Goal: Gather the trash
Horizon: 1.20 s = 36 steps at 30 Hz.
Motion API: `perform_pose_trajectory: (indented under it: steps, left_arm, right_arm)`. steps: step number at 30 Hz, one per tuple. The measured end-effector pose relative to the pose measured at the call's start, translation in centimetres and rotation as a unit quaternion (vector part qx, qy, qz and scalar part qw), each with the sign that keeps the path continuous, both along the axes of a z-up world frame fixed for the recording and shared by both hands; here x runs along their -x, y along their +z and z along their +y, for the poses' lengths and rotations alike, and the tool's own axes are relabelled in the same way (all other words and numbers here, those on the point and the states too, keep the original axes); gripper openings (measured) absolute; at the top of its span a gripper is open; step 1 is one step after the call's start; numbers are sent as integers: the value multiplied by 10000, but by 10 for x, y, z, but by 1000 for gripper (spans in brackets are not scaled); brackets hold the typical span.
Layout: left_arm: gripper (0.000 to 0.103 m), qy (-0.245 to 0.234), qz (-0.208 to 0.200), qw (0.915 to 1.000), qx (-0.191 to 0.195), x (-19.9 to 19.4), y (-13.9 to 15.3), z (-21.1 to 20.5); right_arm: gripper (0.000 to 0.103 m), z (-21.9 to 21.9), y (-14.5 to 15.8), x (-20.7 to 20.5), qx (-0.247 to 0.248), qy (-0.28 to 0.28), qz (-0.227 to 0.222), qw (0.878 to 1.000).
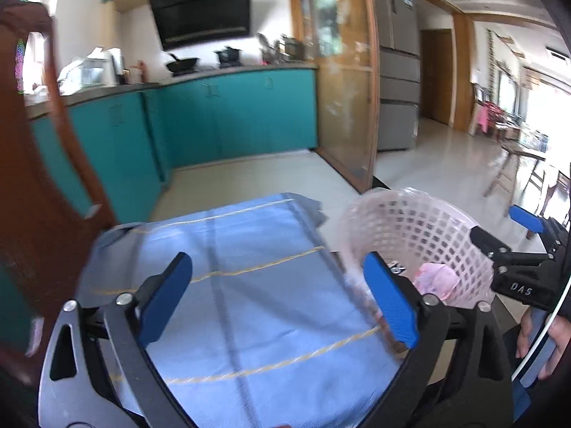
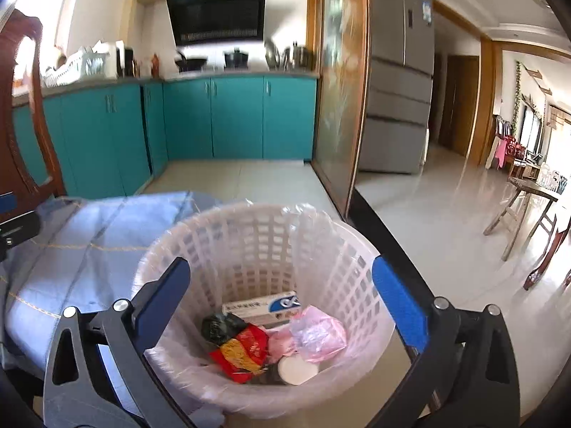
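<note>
The pink basket (image 2: 264, 285) with its thin plastic liner sits in front of me at the edge of the blue cloth (image 1: 249, 285), and the trash lies in its bottom: I count one white-and-blue box (image 2: 264, 308), one red wrapper (image 2: 242, 353), one dark bag (image 2: 217, 326), one pink bag (image 2: 317, 331) and one white round lid (image 2: 296, 369). My right tongs (image 2: 282, 306) hang over the basket, spread wide, holding nothing. My left tongs (image 1: 282, 299) are just as wide and empty above the cloth. I judge the dropping-in done; next I must look for any scrap left, and the cloth shows none.
</note>
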<state>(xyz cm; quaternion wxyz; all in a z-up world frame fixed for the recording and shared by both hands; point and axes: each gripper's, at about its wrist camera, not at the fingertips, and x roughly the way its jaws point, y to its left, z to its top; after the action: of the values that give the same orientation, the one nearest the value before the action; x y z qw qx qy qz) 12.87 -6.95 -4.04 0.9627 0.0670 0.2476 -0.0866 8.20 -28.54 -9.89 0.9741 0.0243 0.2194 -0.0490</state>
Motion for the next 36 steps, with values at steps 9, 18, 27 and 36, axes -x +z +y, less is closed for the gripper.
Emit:
perform_pose_trajectory:
  steps: [9,18,27,36]
  left_arm:
    - [100,453,-425,9981,49,91,25,59]
    - [100,646,-584,9961,128,133,37,83]
    - [100,588,-695,9957,169,152,45,86]
    - [100,572,-759,9954,125,158,49,84]
  right_arm:
    - [100,67,21,73,-258,496,-170,9983]
    - [100,118,67,123,377,452,-676,9960]
    - [100,131,79,146,593,323,-840,9942]
    - [100,133,77,148,689,212,-826,9940]
